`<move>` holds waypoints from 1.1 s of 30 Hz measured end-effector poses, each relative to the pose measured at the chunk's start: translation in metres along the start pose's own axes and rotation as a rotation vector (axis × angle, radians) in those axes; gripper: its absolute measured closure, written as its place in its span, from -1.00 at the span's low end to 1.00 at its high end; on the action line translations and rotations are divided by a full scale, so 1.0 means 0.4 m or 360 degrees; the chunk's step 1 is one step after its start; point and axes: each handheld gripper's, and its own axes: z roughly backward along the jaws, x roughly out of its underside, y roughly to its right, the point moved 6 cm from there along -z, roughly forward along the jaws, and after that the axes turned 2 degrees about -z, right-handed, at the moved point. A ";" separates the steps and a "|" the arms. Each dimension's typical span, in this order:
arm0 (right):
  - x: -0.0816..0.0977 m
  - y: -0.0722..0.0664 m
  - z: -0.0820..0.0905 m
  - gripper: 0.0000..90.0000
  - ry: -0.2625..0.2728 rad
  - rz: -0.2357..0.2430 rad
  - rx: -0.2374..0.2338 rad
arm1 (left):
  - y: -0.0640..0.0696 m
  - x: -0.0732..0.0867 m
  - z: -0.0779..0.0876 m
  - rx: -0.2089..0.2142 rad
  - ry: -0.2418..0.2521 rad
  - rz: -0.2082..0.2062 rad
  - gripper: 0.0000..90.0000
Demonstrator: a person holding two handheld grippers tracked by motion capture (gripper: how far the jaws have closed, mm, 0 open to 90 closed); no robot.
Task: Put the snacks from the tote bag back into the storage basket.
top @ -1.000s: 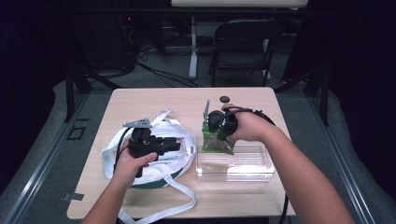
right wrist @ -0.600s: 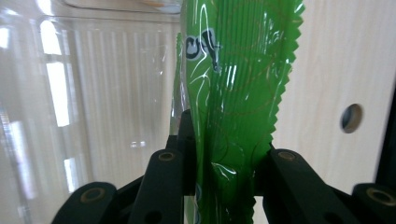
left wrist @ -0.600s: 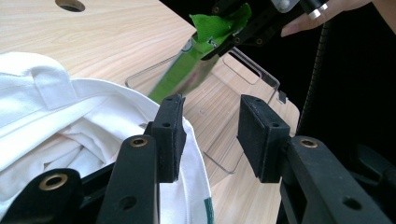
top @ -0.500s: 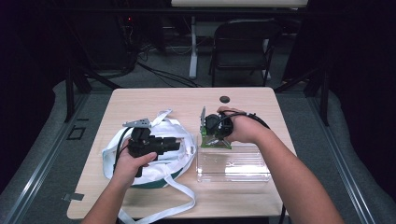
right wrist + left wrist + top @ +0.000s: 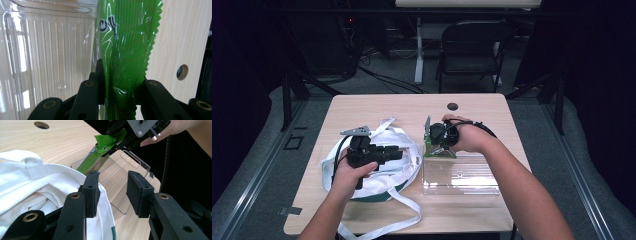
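Observation:
My right gripper [image 5: 117,82] is shut on a green foil packet [image 5: 125,40], which hangs over the far left end of a clear plastic bin [image 5: 47,50]. In the high view that gripper [image 5: 439,140] holds the packet [image 5: 430,145] at the bin's [image 5: 462,175] far left corner. In the left gripper view the packet [image 5: 95,157] slants down into the bin [image 5: 117,175]. My left gripper [image 5: 112,191] is open with nothing between its jaws. It hovers over the right edge of a white cloth bag [image 5: 37,185]. From above, the left gripper [image 5: 389,152] lies across the bag [image 5: 377,175].
The wooden table [image 5: 377,110] has a round cable hole [image 5: 453,106] at its far side. The bag's white straps [image 5: 407,215] trail toward the near edge. A black chair [image 5: 472,50] stands beyond the table.
My right gripper has shifted slightly left and down with the green packet, toward the bin's corner. The left gripper has stayed over the bag.

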 end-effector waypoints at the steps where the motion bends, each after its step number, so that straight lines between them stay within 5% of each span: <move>1: 0.002 -0.001 -0.004 0.65 0.0002 0.0000 0.0001 | -0.001 0.001 0.000 0.0000 -0.0001 0.0002 0.37; 22: -0.001 0.008 -0.040 0.56 -0.0017 0.0005 0.0005 | -0.005 0.004 -0.004 -0.0001 -0.0007 0.0013 0.38; 26: 0.001 0.016 -0.047 0.32 -0.0040 -0.0030 0.0023 | -0.005 0.003 -0.003 0.0002 -0.0004 0.0012 0.38; 33: 0.002 0.045 -0.029 0.11 0.0039 -0.0158 0.0090 | -0.006 0.003 -0.002 0.0001 -0.0002 0.0012 0.38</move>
